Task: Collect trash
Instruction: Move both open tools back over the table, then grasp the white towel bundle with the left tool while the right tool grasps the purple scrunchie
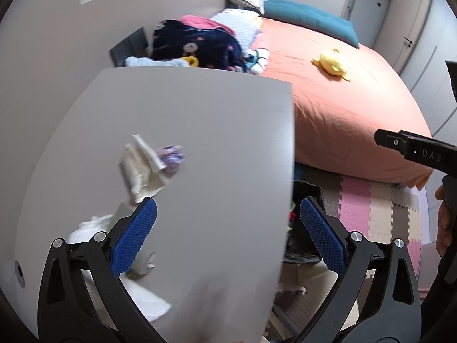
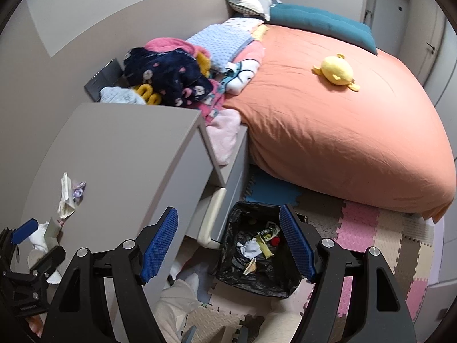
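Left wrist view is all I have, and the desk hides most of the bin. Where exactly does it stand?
Observer: The bin stands on the floor beside the desk, by its drawer front.
Operator: Anything inside?
Observer: Yes, a white tissue and some wrappers lie in its black liner.
Operator: Is the right gripper carrying anything?
Observer: No. The right gripper is open and empty, above the bin.

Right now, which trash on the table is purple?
The small crumpled wrapper, right of the beige paper. The tissue nearer the left gripper is white.
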`<state>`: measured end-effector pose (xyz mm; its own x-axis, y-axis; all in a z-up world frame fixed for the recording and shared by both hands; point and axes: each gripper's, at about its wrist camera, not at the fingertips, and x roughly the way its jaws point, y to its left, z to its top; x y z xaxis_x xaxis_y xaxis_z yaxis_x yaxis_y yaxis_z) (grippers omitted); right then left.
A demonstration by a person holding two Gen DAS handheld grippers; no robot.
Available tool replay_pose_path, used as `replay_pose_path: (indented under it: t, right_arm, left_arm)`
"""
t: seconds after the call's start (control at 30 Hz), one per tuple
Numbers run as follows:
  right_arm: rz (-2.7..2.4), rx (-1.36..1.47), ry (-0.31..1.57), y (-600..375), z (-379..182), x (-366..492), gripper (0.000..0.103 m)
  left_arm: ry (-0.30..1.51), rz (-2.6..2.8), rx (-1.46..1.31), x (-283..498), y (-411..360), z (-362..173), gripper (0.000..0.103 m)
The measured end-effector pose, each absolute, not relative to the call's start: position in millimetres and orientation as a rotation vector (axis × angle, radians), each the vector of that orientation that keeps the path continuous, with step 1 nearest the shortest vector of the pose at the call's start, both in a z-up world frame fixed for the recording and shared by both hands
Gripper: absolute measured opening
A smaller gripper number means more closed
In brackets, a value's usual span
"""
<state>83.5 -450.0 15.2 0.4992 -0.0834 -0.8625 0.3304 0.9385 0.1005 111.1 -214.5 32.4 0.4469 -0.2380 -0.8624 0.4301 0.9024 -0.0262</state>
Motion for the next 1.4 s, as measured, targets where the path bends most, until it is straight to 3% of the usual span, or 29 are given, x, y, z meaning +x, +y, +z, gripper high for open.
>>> replay_pose_path:
  t: [1.07,1.4]
  right_arm:
    - [0.010,0.118,1.131,-302.0,-28.4,169.3,0.074]
    - [0.061,0.116,1.150,-282.1,-38.7,194.4,0.062]
  left_arm:
    - [1.120,-0.177,-0.006,135.5,-54.0,1.5,0.097]
    - [1.177,-0.178,-0.083,145.5,-30.5,-19.8,0.095]
